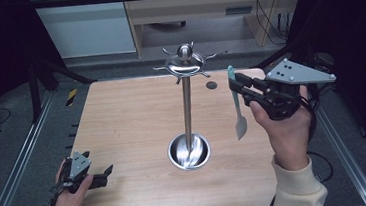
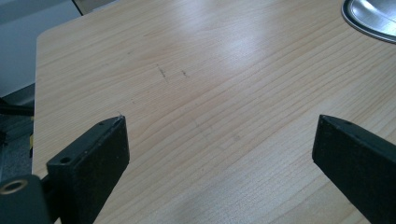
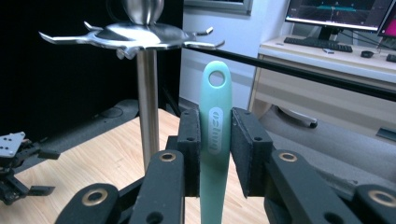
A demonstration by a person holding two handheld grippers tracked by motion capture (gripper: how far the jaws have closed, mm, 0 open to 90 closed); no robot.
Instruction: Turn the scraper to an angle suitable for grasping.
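Above the pale wooden table (image 1: pixel 122 123), a mint-green plastic spatula (image 3: pixel 216 140) is pinched upright by the right gripper (image 1: pixel 239 85), blade hanging below, hanging-hole above; the left gripper (image 2: pixel 219 154) is held spread, empty.

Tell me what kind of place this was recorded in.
Probably an office or lab set up for recording: a wooden table framed by metal rails, with a desk, monitors and keyboard behind it.

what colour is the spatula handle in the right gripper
Mint green handle, clearest in the right gripper view.
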